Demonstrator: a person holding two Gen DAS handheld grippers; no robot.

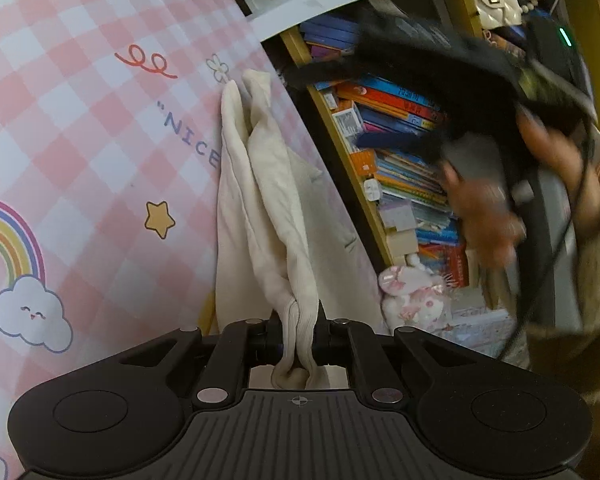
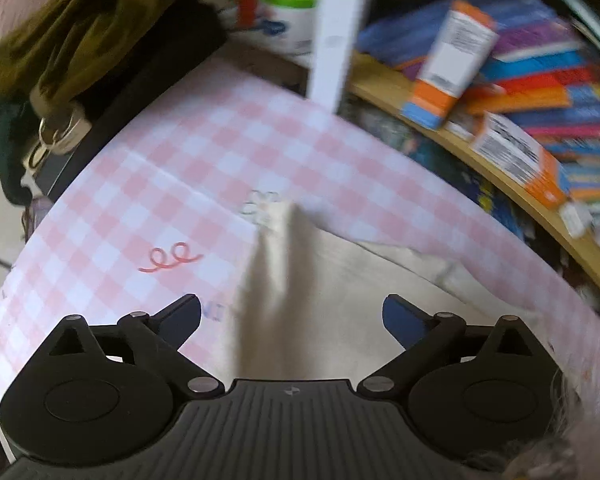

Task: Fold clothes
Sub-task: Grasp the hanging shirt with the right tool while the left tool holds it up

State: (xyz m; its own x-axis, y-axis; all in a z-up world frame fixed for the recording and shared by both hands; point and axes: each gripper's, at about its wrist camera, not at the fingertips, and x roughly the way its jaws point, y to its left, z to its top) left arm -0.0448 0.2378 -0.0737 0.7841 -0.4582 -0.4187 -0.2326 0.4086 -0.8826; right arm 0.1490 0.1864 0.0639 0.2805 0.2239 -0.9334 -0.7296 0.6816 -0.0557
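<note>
1. Left wrist view: the left gripper [image 1: 300, 340] has its jaws closed tight on the ribbed edge of a cream garment [image 1: 260, 200], and a bunch of that fabric pokes out behind the jaws
2. The cream garment hangs in long folds from the grip down to the surface [image 1: 80, 120], which is covered in a pink-and-white checked cloth printed with a rainbow, a cloud, a star and the word "NICE"; the far end of the garment rests on it near a flower print
3. The right gripper [image 1: 480, 80] shows blurred at upper right, held in a hand [image 1: 484, 216], in front of a bookshelf [image 1: 400, 140]
4. Right wrist view: the right gripper [image 2: 292, 320] has its jaws spread wide and holds nothing; the cream garment [image 2: 268, 288], blurred, lies between and beyond them on the checked surface [image 2: 180, 184]
5. Books [image 2: 540, 88] fill the shelf at right
</note>
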